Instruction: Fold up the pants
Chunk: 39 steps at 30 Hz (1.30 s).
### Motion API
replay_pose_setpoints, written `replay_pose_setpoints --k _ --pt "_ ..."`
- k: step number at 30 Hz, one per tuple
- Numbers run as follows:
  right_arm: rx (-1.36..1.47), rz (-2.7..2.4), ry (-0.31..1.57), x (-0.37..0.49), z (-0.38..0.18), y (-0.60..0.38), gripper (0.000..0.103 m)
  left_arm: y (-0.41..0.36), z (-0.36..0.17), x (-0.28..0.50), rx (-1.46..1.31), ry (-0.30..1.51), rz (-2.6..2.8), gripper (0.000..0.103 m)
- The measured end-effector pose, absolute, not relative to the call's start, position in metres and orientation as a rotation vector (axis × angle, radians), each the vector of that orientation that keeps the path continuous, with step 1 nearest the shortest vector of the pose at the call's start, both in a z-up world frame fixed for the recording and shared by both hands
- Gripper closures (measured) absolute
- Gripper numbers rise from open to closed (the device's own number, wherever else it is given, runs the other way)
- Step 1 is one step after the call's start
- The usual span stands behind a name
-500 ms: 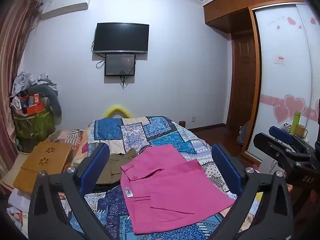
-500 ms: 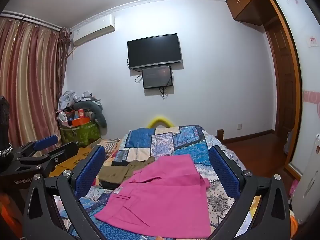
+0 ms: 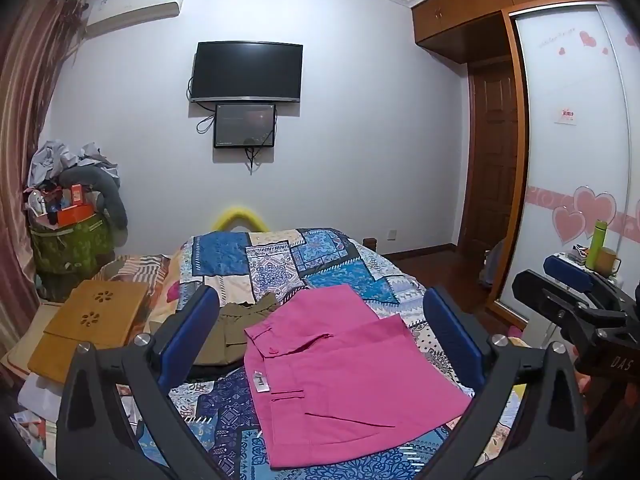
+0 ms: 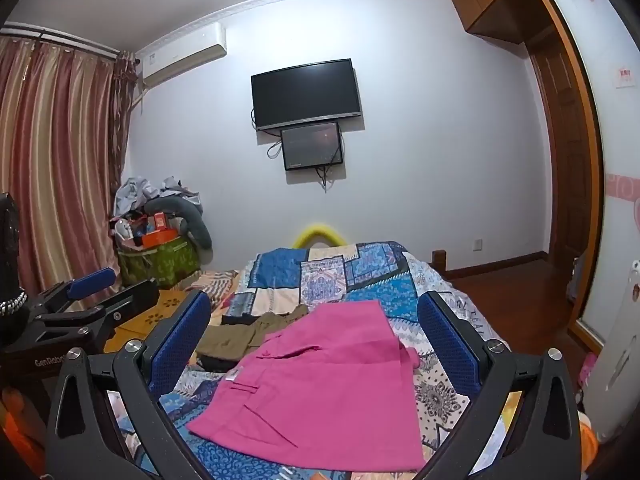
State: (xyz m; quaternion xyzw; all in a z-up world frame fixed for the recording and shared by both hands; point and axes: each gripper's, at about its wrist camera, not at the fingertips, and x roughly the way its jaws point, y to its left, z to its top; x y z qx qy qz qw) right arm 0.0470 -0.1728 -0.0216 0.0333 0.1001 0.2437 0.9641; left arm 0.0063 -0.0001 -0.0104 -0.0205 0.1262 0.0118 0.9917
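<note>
Nothing has shifted: both grippers (image 3: 320,332) (image 4: 314,334) gape wide, empty, over pink pants (image 3: 344,380), near hem cut off.

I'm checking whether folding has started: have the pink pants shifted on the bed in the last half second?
No. The pink pants lie where they did, against the olive garment and quilt.

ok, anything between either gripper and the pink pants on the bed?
Nothing visible. The folded pink fabric pants lie in the open on the patchwork quilt, framed between the open fingers of the left gripper and right gripper. The olive-brown garment lies beside them, on their left.
</note>
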Motion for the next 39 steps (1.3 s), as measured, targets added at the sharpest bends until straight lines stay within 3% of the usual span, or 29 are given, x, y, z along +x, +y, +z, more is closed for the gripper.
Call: replay_pose_setpoints --k 39 --pt "0.068 0.487 0.240 0.0529 -0.0239 -0.1696 0.000 0.0028 -0.0135 0.0122 -0.046 0.257 0.037 0.000"
